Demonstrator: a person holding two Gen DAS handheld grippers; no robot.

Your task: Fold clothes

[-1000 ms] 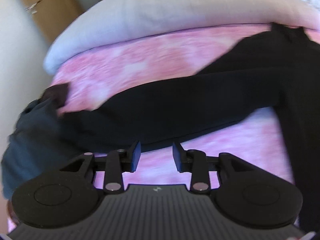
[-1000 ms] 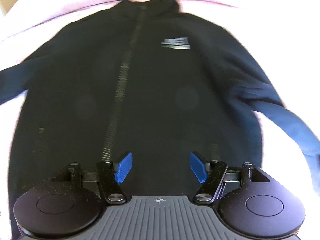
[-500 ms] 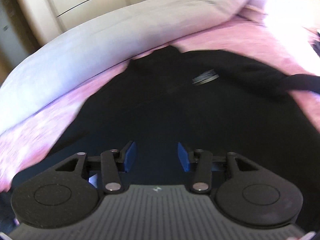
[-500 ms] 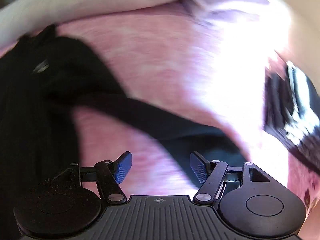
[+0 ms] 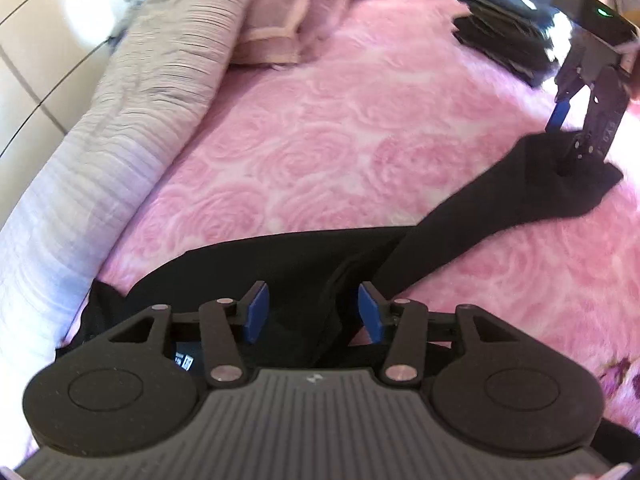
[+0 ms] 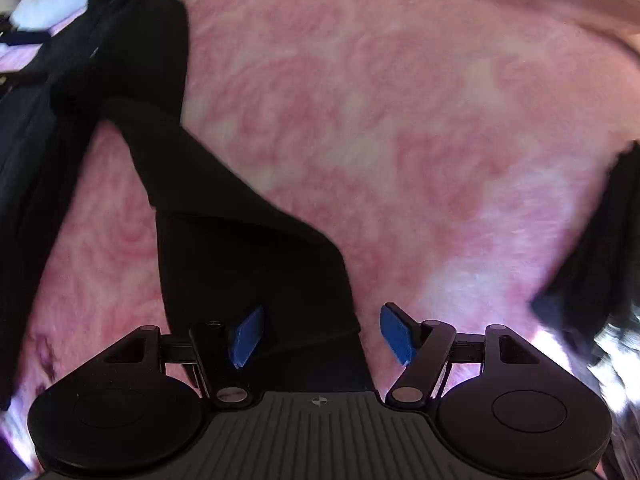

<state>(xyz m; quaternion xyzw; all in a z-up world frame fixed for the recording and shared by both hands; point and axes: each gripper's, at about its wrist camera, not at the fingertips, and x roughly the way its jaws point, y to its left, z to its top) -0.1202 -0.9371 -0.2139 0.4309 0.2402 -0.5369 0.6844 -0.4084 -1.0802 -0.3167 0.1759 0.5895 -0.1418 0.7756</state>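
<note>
The right gripper (image 6: 318, 332) hangs wide open over the cuff of the black jacket's sleeve (image 6: 240, 248), pads clear of the cloth. The left gripper (image 5: 308, 312), jaws opening and empty, hovers above the black jacket (image 5: 280, 264) spread on the pink bedspread (image 5: 340, 128). The sleeve fold seems in hand; next, pinch the cuff and carry it across the body.

Black jacket (image 5: 280, 264) flat, sleeve (image 5: 500, 204) outstretched

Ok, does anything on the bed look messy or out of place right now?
Only the black jacket: one sleeve sticks out sideways across the pink bedspread, unfolded, its cuff under the right gripper. The folded stack looks tidy.
</note>
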